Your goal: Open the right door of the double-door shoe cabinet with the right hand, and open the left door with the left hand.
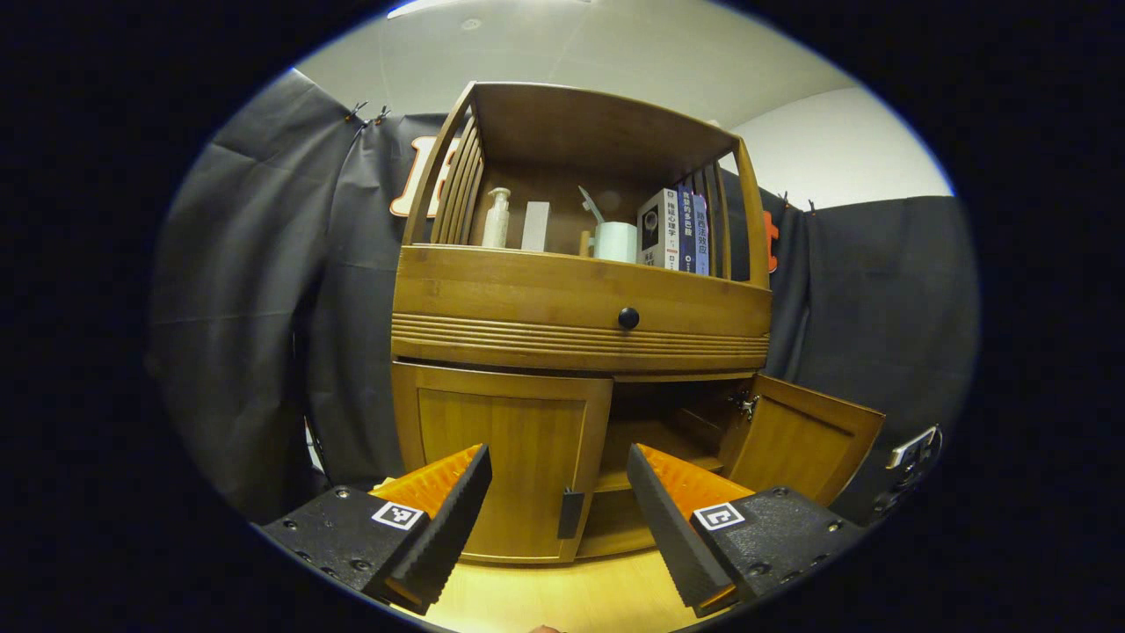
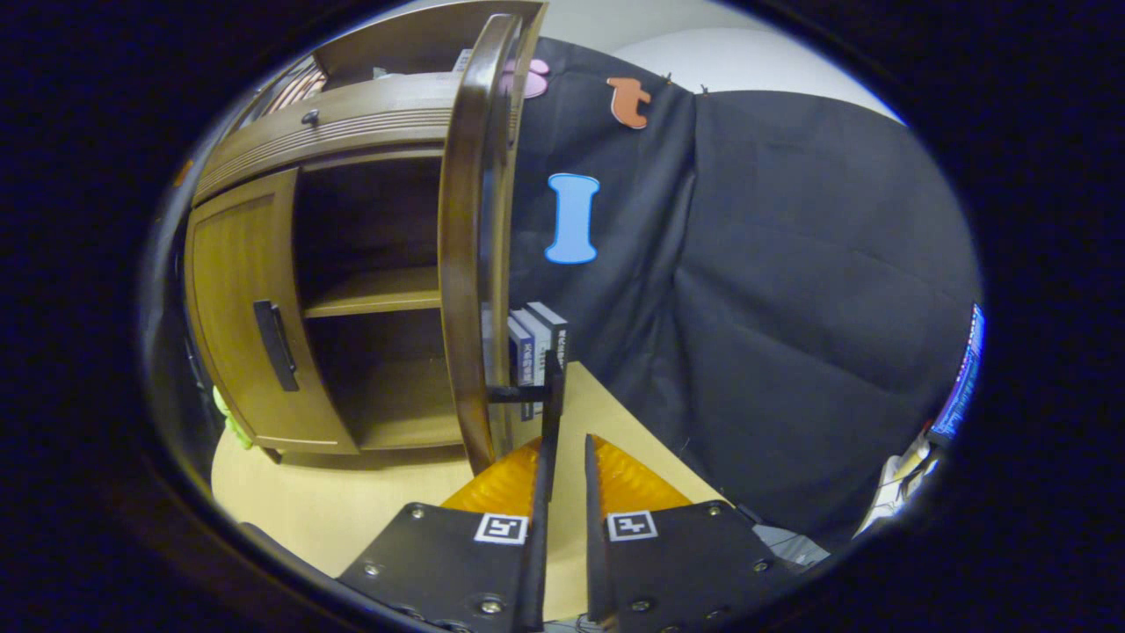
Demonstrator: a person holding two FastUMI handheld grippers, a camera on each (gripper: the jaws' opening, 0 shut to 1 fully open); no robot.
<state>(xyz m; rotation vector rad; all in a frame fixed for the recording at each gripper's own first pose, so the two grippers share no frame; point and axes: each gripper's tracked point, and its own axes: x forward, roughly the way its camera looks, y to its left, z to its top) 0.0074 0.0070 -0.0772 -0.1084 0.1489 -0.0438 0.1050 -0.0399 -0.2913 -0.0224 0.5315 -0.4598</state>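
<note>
The wooden shoe cabinet [image 1: 580, 299] stands straight ahead in the left gripper view. Its left door [image 1: 501, 457] is closed, with a dark handle [image 1: 569, 514] at its inner edge. My left gripper [image 1: 558, 462] hovers open just in front of that door, touching nothing. The right door [image 1: 800, 440] is swung out wide. In the right gripper view that door [image 2: 470, 264] appears edge-on, and its handle bar [image 2: 552, 387] runs along one finger of my right gripper [image 2: 567, 444]. The fingers are close together, with a sliver of floor showing between them.
A drawer with a round knob [image 1: 628, 317] sits above the doors. The open top shelf holds a bottle [image 1: 497, 218], a white cup [image 1: 615, 240] and books [image 1: 677, 230]. More books [image 2: 536, 338] stand behind the open door. Black cloth hangs on both sides.
</note>
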